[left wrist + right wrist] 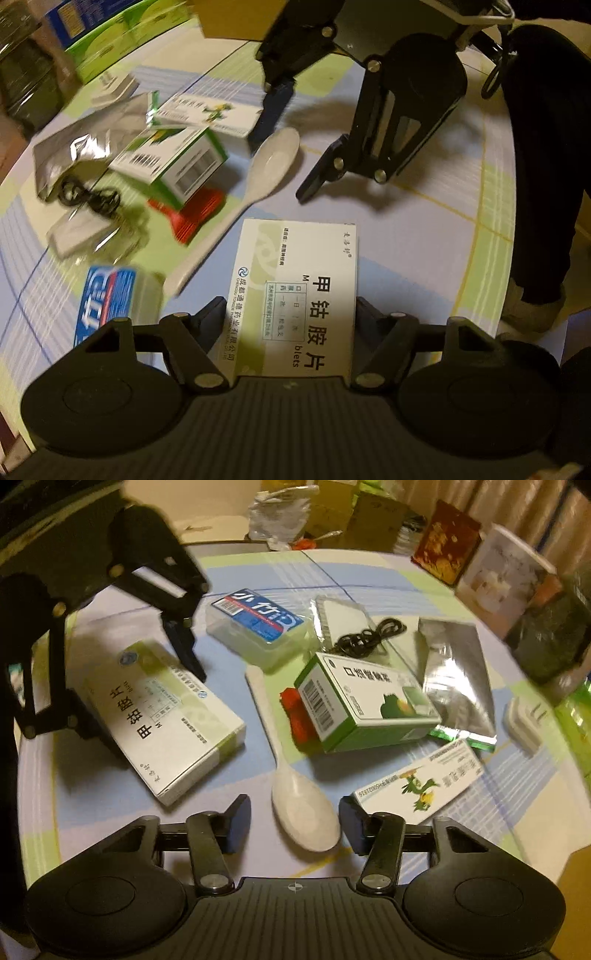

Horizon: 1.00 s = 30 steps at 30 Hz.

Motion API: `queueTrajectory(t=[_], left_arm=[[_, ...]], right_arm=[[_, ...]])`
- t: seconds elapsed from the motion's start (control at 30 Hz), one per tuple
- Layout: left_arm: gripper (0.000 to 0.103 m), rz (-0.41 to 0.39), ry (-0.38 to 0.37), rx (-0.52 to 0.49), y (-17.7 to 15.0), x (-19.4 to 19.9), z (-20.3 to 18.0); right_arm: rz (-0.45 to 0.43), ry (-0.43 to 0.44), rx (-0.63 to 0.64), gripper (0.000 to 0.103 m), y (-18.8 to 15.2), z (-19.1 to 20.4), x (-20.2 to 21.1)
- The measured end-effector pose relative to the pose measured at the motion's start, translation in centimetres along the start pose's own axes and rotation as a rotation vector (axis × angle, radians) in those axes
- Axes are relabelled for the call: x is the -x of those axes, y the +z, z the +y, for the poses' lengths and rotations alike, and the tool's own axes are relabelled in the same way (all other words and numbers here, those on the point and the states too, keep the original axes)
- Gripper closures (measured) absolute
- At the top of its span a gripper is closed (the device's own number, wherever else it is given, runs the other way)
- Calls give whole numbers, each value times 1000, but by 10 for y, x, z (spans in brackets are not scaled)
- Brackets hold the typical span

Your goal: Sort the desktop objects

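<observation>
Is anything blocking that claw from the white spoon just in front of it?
Nothing visible. The right claw has the bowl of the white spoon between its open fingers, with only bare tablecloth around it. The yellow-flower box lies just outside one finger.

The white medicine box (295, 295) reads "甲钴胺片"; another box (417, 782) shows "H50021816".

The near end of the white medicine box (295, 295) vanishes under the left gripper (291, 314), so there's no telling whether the pads touch it. The red thing (297, 716) is mostly buried beneath the green box (354, 705). The blue-labelled case (110, 299) smears with blur, its lettering unreadable.
</observation>
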<state>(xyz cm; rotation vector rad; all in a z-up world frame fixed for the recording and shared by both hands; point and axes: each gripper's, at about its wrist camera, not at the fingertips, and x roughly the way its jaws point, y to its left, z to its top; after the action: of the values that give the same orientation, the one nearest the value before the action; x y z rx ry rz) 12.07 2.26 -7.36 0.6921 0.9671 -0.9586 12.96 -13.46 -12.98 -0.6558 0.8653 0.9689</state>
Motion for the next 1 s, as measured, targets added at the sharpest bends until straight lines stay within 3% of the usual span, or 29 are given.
queueTrajectory(t=[0.03,0.13,0.17,0.33,0.47,0.6,0.77,1.0], left_arm=[[34,-4,2,12,-3,1,1],[34,-11,11,40,-5,3,2],[34,-10,14,45,-4,3,1],[34,14,29,71,1,2,-2],[34,37,47,105,12,-2,-6],[34,19,42,182,28,-4,-12],[35,-13,31,256,53,-10,-28],[35,-40,86,378,77,-14,-56]], right_arm=[[-4,9,-30,65,-1,-3,0],[-2,14,-88,95,-7,-2,4],[4,-4,-101,96,-11,0,7],[34,-21,-314,96,-38,6,31],[35,-59,-657,96,-77,2,60],[-31,-146,-947,96,-116,5,87],[-101,-211,-1047,96,-131,21,109],[-144,-309,-1050,96,-133,34,132]])
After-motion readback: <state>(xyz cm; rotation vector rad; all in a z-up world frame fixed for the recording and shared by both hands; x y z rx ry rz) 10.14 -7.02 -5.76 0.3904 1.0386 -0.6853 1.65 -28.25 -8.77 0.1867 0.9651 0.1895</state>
